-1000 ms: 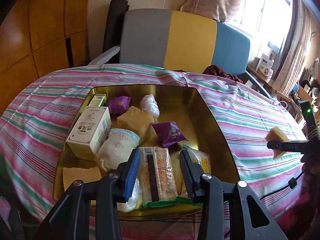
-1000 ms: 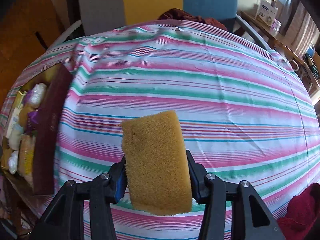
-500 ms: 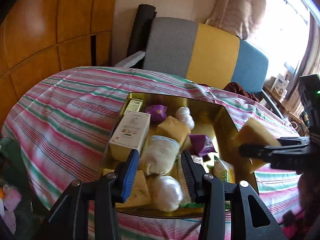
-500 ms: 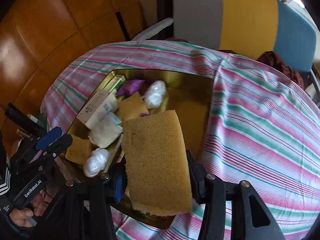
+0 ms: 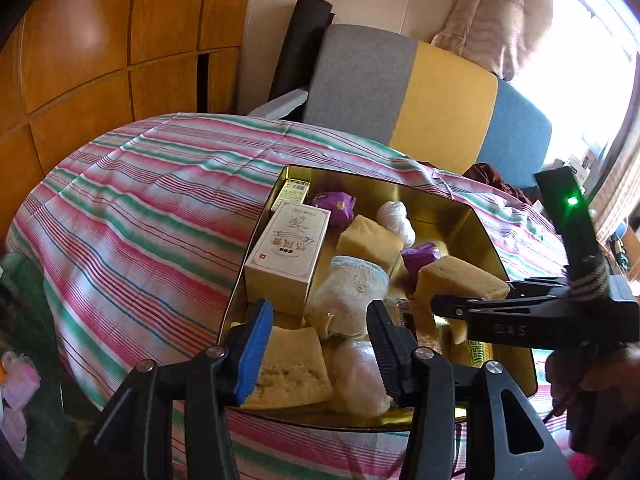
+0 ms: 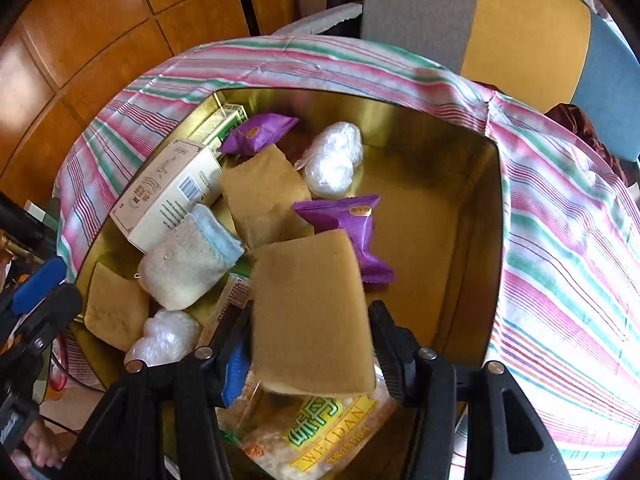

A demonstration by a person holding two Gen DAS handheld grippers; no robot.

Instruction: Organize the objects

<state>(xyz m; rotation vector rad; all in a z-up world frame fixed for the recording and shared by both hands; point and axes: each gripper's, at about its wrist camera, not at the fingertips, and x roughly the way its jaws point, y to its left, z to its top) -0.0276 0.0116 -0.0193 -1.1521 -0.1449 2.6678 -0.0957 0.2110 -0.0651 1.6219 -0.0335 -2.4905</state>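
- The right gripper [image 6: 312, 344] hangs over the near end of the gold tin [image 6: 472, 184], which sits on the striped cloth [image 6: 560, 240]. Its jaws are opening, with a tan sponge [image 6: 308, 312] between them.
- In the right wrist view the sponge looks clear of the right-hand pad, so the grip seems to be letting go; whether the left-hand pad touches it cannot be told.
- The sponge hovers above a yellow snack packet [image 6: 320, 436] and beside a purple sachet [image 6: 352, 224]. The judgement is that the step in hand is dropping it into the tin.
- To do this well, the jaws should part fully while the gripper is kept level, so the sponge falls flat rather than tipping onto its edge.
- The bare gold floor at the tin's right side looks the better landing place; the left side is crowded with a white box [image 6: 168, 196], a rolled sock [image 6: 188, 264], other sponges and wrapped white bundles.
- The left gripper [image 5: 316, 340] hovers at the tin's near rim over another sponge [image 5: 288, 364]. Its jaws are opening too, with nothing pressed between the pads.
- It should keep out of the right gripper's path, since the two tools are close together over the same corner.
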